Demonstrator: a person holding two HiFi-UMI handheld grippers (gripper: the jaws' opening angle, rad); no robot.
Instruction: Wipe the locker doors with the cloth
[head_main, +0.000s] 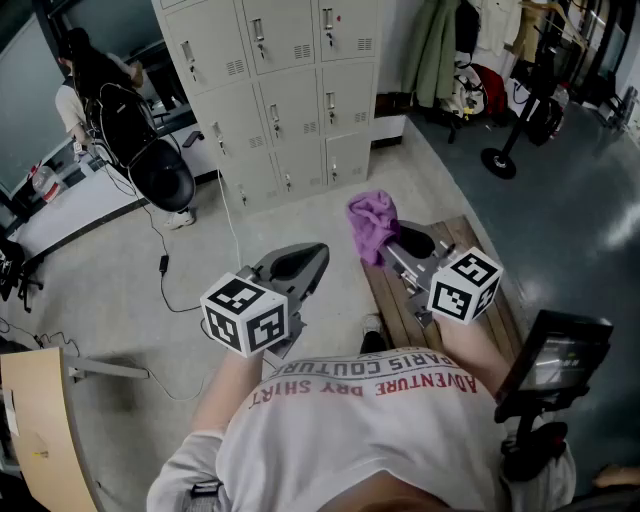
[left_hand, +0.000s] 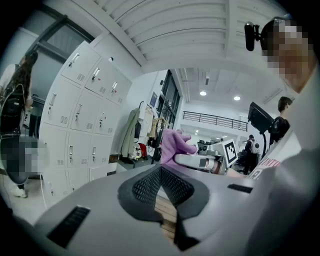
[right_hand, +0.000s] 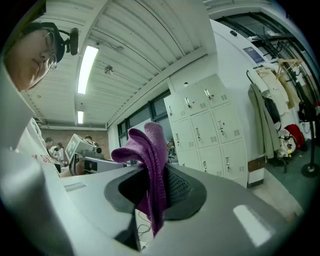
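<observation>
A purple cloth (head_main: 371, 223) is pinched in my right gripper (head_main: 402, 243), whose jaws are shut on it; in the right gripper view the cloth (right_hand: 150, 162) bunches above the jaws and hangs below them. My left gripper (head_main: 300, 262) is held beside it at about the same height, jaws shut with nothing between them (left_hand: 160, 182). The white lockers (head_main: 280, 90) stand ahead at the back, well apart from both grippers. They appear at left in the left gripper view (left_hand: 75, 125) and at right in the right gripper view (right_hand: 210, 130).
A wooden bench (head_main: 470, 290) lies under my right gripper. A person with a black backpack (head_main: 110, 110) stands at the left by a desk. Cables (head_main: 165, 270) trail on the floor. Coats (head_main: 435, 50) and stands (head_main: 500, 160) are at the back right; a monitor (head_main: 555, 355) is near right.
</observation>
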